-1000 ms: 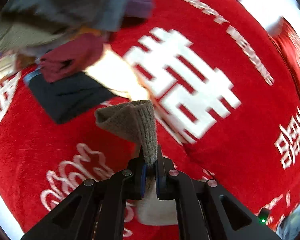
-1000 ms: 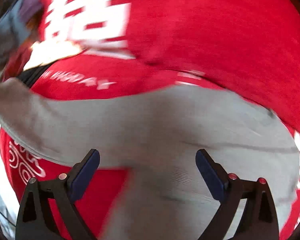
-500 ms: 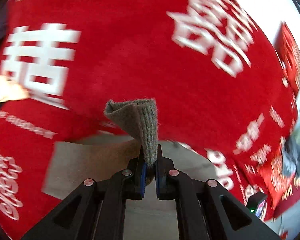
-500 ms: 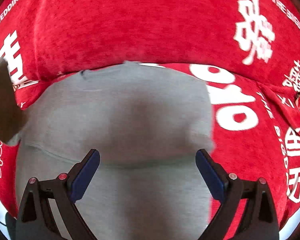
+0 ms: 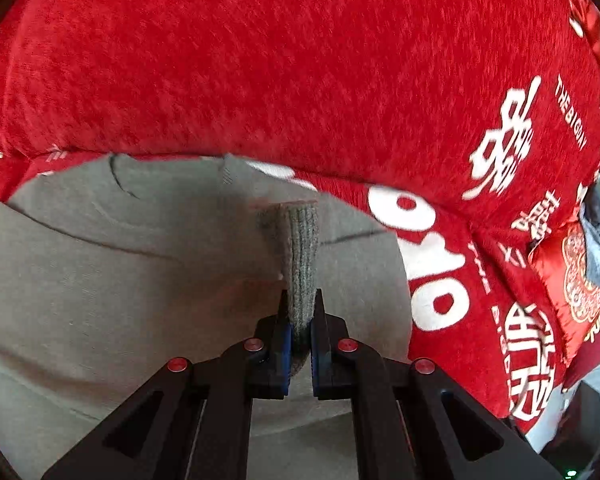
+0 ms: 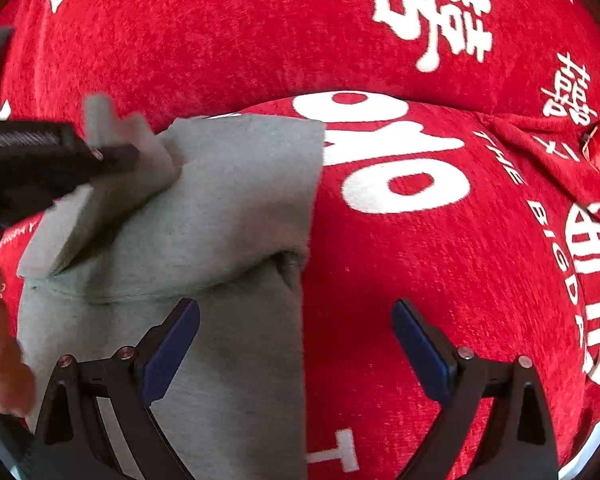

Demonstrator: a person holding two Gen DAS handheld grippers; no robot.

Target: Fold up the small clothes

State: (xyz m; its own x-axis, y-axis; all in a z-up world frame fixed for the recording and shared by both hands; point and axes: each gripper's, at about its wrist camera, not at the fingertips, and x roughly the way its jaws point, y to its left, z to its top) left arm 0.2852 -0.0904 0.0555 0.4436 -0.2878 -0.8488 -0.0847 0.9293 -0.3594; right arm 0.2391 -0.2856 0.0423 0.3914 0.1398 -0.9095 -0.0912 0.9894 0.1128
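A grey garment [image 5: 148, 280] of soft, faintly flecked knit lies spread on a red blanket [image 5: 300, 64], filling the lower left of the left wrist view and the left half of the right wrist view; seams and a curved edge show near its top, but what kind of garment it is cannot be made out. The left gripper [image 5: 299, 312] is clamped on its ribbed cuff [image 5: 300, 248], which stands up from the jaws as a narrow fold. The right gripper [image 6: 296, 344] hangs over the garment's right edge with its jaws wide apart and nothing between them. The blanket is plush, with a short nap and bold white characters and letters. At the left edge of the right wrist view, blurred fingers [image 6: 0, 364] show. A dark cloth [image 5: 598, 240] sits at the far right of the left wrist view, half cut off.
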